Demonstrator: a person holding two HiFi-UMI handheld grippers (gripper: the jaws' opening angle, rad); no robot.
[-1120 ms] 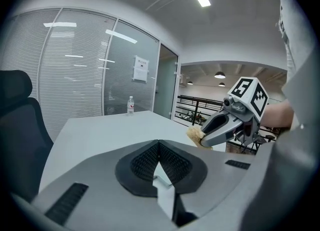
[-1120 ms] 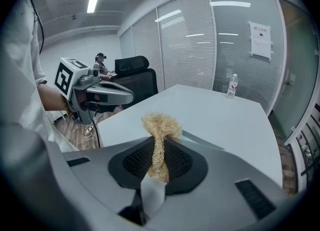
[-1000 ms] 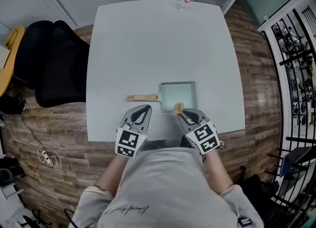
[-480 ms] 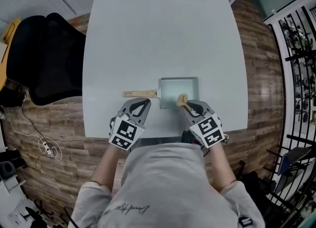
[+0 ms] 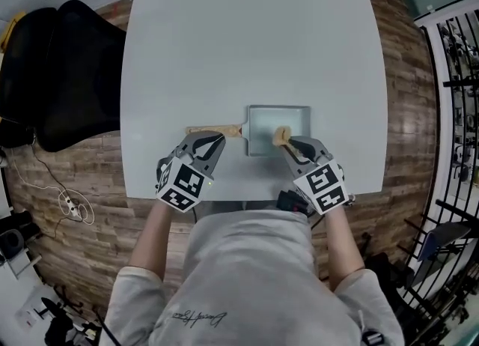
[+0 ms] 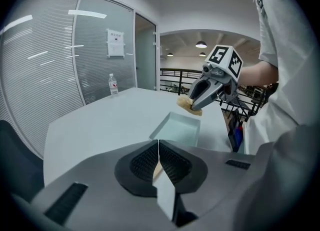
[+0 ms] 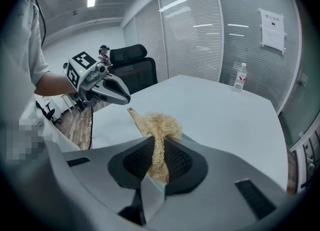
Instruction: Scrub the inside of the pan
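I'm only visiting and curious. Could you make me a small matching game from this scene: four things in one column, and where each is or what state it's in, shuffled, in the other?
Things:
1. scrubber
2. pan
3. water bottle
4. left tool

Descriptions:
A. jaws together
B. upright at the far edge of the table
C. pinched in the right tool
D. flat on the table, its wooden handle towards the left tool

Pairs: 1-C, 2-D, 3-B, 4-A
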